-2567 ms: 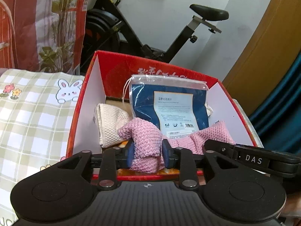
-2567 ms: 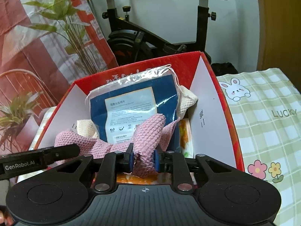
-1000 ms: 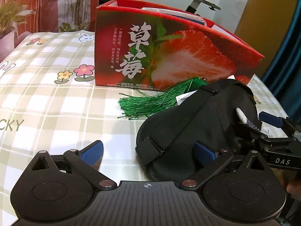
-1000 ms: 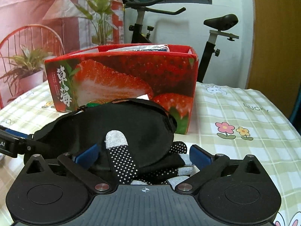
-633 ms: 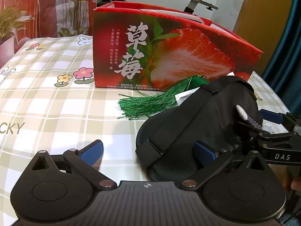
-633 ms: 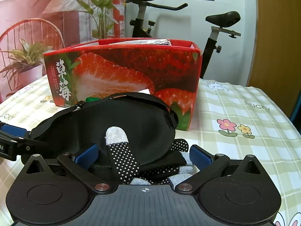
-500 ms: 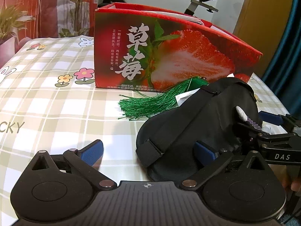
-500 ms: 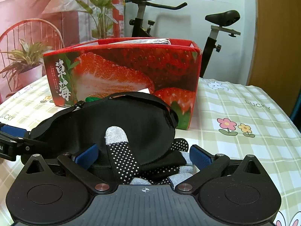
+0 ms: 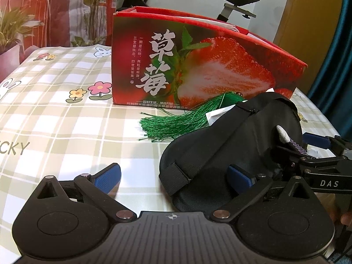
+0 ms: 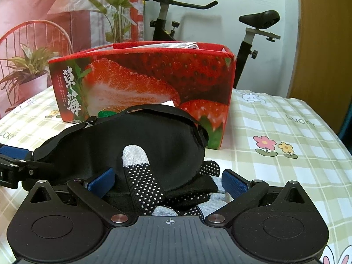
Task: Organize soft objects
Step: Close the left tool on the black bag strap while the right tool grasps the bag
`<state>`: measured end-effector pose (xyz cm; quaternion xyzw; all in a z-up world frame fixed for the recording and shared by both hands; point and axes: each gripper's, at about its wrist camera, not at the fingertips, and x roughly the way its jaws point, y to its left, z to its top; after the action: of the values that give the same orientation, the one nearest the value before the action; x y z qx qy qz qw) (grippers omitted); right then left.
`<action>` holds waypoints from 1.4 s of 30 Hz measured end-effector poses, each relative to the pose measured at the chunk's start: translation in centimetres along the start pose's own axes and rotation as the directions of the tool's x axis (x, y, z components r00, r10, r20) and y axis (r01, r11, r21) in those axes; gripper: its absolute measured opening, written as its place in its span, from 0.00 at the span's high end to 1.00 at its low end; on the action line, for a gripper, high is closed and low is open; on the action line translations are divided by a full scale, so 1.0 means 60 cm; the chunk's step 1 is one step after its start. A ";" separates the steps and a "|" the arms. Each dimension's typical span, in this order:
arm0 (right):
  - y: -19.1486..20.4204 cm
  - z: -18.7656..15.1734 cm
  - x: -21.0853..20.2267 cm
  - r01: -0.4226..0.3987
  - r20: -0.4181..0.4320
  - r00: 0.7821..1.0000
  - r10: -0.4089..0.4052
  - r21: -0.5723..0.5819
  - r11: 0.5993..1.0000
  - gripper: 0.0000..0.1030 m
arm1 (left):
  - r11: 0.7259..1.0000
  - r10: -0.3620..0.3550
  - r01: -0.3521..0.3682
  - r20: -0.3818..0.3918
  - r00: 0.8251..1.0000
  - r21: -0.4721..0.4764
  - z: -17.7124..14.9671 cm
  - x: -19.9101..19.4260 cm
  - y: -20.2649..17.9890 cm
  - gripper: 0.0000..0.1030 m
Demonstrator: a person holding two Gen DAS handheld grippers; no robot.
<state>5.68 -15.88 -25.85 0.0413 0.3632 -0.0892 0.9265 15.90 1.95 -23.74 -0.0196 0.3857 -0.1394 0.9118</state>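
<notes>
- Box (image 9: pixel 198 66), red with a strawberry print, stands on the checked tablecloth (image 9: pixel 55 114); a white packet edge shows above its rim, the rest of its contents hidden.
- Eye mask (image 9: pixel 231 145), black and padded, lies on the cloth just in front of the box, strap across its back.
- Left gripper (image 9: pixel 173 178) sits low at the mask's near end, jaws spread wide: one blue pad over bare cloth, the other against the mask's edge.
- Right gripper (image 10: pixel 167 182), jaws likewise wide apart, straddles a dotted black-and-grey glove (image 10: pixel 143 182) that lies partly under the mask, one grey-tipped finger curling up over it.
- Green tassel (image 9: pixel 176 121) lies between box and mask, its head tucked under the mask.
</notes>
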 end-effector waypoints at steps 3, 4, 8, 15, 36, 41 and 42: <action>0.000 -0.001 0.000 0.001 -0.001 1.000 -0.001 -0.001 1.000 0.00 | 1.000 -0.001 0.001 -0.002 1.000 0.004 0.001 0.001 0.000 0.00; 0.001 -0.001 0.000 0.002 -0.001 1.000 -0.002 -0.003 1.000 0.00 | 1.000 -0.003 0.003 -0.003 1.000 0.005 0.001 0.001 0.001 0.00; 0.003 -0.001 0.000 0.008 0.002 1.000 -0.008 -0.011 1.000 0.00 | 1.000 -0.024 0.024 -0.015 1.000 0.000 0.005 0.001 0.007 0.00; 0.002 -0.001 0.001 0.009 0.002 1.000 -0.009 -0.012 1.000 0.00 | 0.993 -0.107 0.105 -0.034 0.994 -0.058 0.012 -0.004 0.030 0.01; 0.018 -0.008 -0.019 0.011 0.064 0.998 -0.006 -0.081 0.997 0.00 | 0.979 -0.150 0.159 0.075 0.986 -0.128 0.007 -0.025 0.043 0.85; 0.040 -0.015 -0.043 -0.062 0.114 0.990 0.085 -0.186 0.981 0.00 | 0.987 -0.075 0.090 0.108 0.991 -0.135 0.015 -0.023 0.051 0.85; 0.041 -0.013 -0.043 -0.073 0.110 0.989 0.095 -0.187 0.980 0.00 | 0.987 -0.068 0.082 0.107 0.992 -0.140 0.013 -0.025 0.058 0.85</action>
<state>3.76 -13.02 -24.65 -0.0337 0.3121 -0.0188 0.9493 16.29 5.66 -22.64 -0.1072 0.3469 -0.1442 0.9205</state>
